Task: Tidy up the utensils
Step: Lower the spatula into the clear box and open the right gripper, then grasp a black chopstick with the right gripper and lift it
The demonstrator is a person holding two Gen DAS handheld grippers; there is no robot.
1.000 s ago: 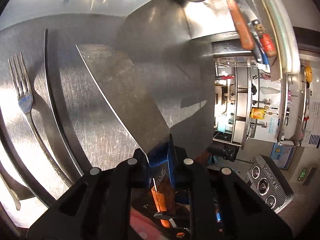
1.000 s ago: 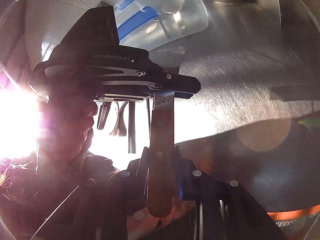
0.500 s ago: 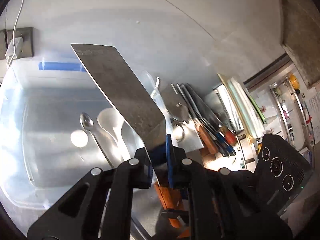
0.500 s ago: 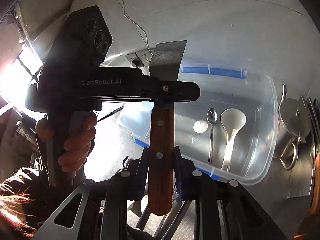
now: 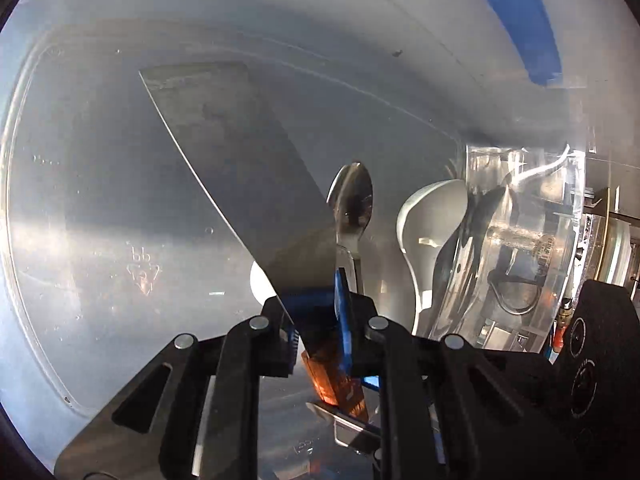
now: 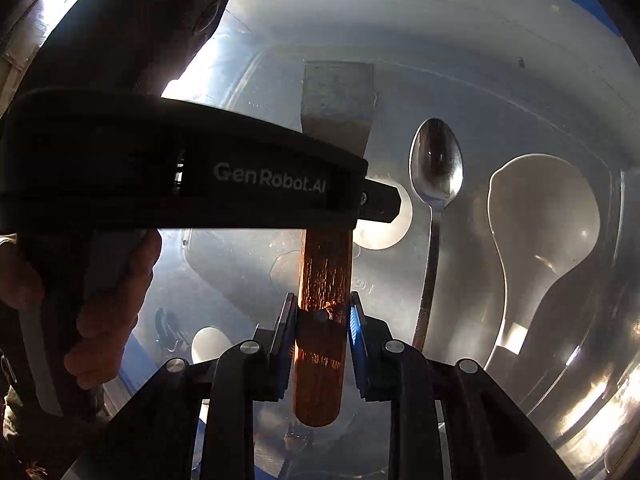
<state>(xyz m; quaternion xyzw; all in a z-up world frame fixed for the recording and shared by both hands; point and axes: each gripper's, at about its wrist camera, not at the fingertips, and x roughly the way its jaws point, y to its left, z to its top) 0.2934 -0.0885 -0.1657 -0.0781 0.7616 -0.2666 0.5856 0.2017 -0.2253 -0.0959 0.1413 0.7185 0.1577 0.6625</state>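
Note:
A metal scraper with a broad blade [image 5: 240, 168] and a wooden handle [image 6: 322, 280] is held by both grippers inside a clear plastic bin [image 5: 80, 240]. My left gripper [image 5: 316, 312] is shut on the blade's base near the handle. My right gripper [image 6: 322, 320] is shut on the wooden handle. The left gripper's black body [image 6: 180, 176] crosses the right wrist view above the handle. On the bin floor lie a metal spoon [image 6: 436, 176] and a white plastic spoon [image 6: 540, 232]; both also show in the left wrist view, the metal spoon [image 5: 354, 200] and the white spoon [image 5: 432, 220].
The bin has a blue rim clip [image 5: 528, 20]. Beyond its clear right wall are a metal pot and shelving [image 5: 520, 260]. The person's hand [image 6: 108, 304] grips the left tool at the left.
Both grippers have carried the scraper from above the steel counter over and down into the clear bin. The spoons now lie close beside the blade.

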